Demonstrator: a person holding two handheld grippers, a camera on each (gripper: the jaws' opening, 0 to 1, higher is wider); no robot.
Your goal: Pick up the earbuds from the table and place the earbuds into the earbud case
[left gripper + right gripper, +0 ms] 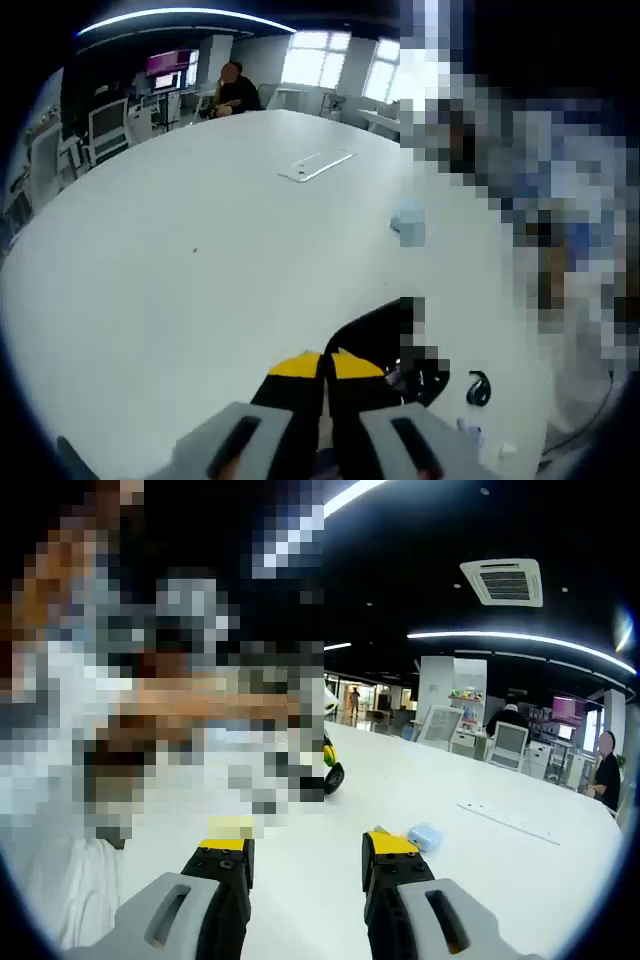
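A black ear-hook earbud (pixel 478 388) lies on the white table (pixel 200 280) to the right of my left gripper (pixel 324 366), whose yellow-tipped jaws are pressed together with nothing visible between them. Just behind those jaws sits a black rounded object (pixel 365 328), partly covered by mosaic; another dark piece (pixel 428 380) lies beside it. A small pale blue case-like box (pixel 408 222) rests farther out. In the right gripper view that pale blue box (pixel 425 836) sits just beyond the right jaw of my right gripper (pixel 308 846), which is open and empty.
A flat white strip (pixel 315 165) lies far out on the table, also seen as the strip (pixel 510 820) at the right. The other gripper's black and yellow tip (pixel 332 768) shows mid-table. A person (pixel 235 90) sits at the far end near monitors and carts.
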